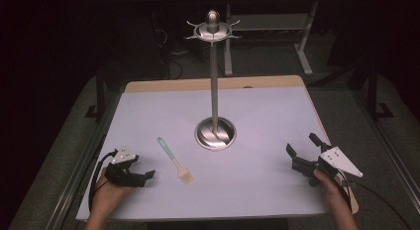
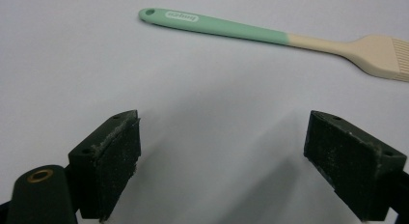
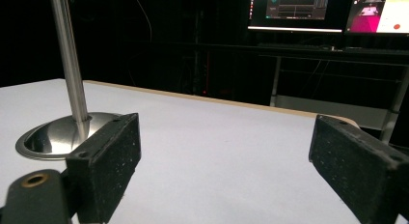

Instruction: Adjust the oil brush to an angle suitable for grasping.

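Observation:
A silicone brush [image 1: 174, 160] with a teal handle and beige head lies flat on the white table [image 1: 257, 180], left of centre. My left gripper [image 1: 146, 176] rests low at the front left, a short way from the brush, jaws open and empty. In the left gripper view the brush [image 2: 270, 35] lies crosswise beyond the open left gripper [image 2: 224, 120]. A tall metal stand [image 1: 215, 81] with a round base [image 1: 215, 133] and hooks at its top [image 1: 213, 29] rises mid-table. My right gripper [image 1: 301, 144] stands open and empty at the front right, aimed toward the stand base [image 3: 62, 132].
The table's wooden far edge [image 1: 213, 84] borders dark floor and desk legs [image 1: 304, 51]. Lit monitors [image 3: 308, 9] sit on a desk behind the table. Bare white surface spreads between the two grippers and to the right of the stand.

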{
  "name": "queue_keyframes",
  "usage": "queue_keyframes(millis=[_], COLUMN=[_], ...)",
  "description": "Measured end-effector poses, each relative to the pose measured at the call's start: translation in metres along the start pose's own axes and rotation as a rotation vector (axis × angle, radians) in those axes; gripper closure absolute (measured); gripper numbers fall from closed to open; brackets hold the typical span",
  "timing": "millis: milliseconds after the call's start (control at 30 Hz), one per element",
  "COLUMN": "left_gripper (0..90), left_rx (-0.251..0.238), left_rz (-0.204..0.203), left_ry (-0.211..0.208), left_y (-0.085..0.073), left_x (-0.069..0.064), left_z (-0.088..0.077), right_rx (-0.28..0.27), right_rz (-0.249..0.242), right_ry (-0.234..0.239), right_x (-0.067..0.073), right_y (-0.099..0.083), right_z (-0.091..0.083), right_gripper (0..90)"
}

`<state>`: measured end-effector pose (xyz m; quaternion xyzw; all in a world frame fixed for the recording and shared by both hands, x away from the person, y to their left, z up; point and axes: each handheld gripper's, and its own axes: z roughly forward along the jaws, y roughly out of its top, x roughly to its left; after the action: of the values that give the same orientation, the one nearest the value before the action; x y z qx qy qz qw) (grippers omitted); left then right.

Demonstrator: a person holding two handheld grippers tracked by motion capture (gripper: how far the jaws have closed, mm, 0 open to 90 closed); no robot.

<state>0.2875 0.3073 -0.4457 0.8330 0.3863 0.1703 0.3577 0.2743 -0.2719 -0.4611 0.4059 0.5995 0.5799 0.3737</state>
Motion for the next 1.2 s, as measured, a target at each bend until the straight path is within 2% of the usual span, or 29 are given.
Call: queue_keyframes(millis=[100,233,333,467,500,633,767,933,967,1100,1133,1200], left_gripper=[12.6,13.0,13.7,14.3,15.2,18.4,21.9,23.3,23.4,25.4,27.2,33.7], left_rx=[-0.015,-0.007,-0.016,-0.029,-0.033,-0.044,-0.052,-0.063,-0.067,-0.075,-0.078,-0.084], left_rz=[-0.004,0.004,-0.015,-0.020,-0.015,-0.027,0.000,-0.003,-0.015,-0.011,-0.004,-0.014], left_ry=[0.002,0.003,0.012,0.023,0.014,0.021,0.032,0.039,0.037,0.048,0.052,0.055], left_y=[0.000,0.001,0.003,0.005,0.007,0.011,0.017,0.023,0.024,0.031,0.033,0.037], left_x=[0.000,-0.001,-0.001,-0.002,-0.002,-0.005,-0.005,-0.001,-0.001,-0.001,-0.001,0.000], left_z=[0.000,-0.001,-0.002,-0.001,-0.001,0.002,0.003,0.005,0.006,0.009,0.009,0.010], right_rx=[-0.003,-0.001,-0.002,-0.002,-0.002,0.001,0.001,0.007,0.006,0.005,0.006,0.006], right_rz=[0.002,-0.001,0.001,-0.001,-0.003,-0.007,-0.017,-0.011,-0.011,-0.010,-0.009,-0.009], right_ry=[0.000,0.001,0.003,0.005,0.004,-0.002,-0.005,-0.003,-0.003,-0.003,-0.003,-0.004], right_x=[0.000,0.000,0.000,0.000,0.000,0.001,0.001,0.001,0.001,0.001,0.001,0.001], right_y=[0.000,0.000,0.000,0.000,0.000,0.000,0.000,0.000,0.000,0.000,0.000,0.000], right_z=[0.000,0.000,0.000,0.000,0.000,0.000,0.001,0.001,0.001,0.001,0.001,0.001], right_gripper=[10.4,10.4,10.4,10.4,10.4,10.4,10.4,10.4,10.4,10.4,10.5,10.4])
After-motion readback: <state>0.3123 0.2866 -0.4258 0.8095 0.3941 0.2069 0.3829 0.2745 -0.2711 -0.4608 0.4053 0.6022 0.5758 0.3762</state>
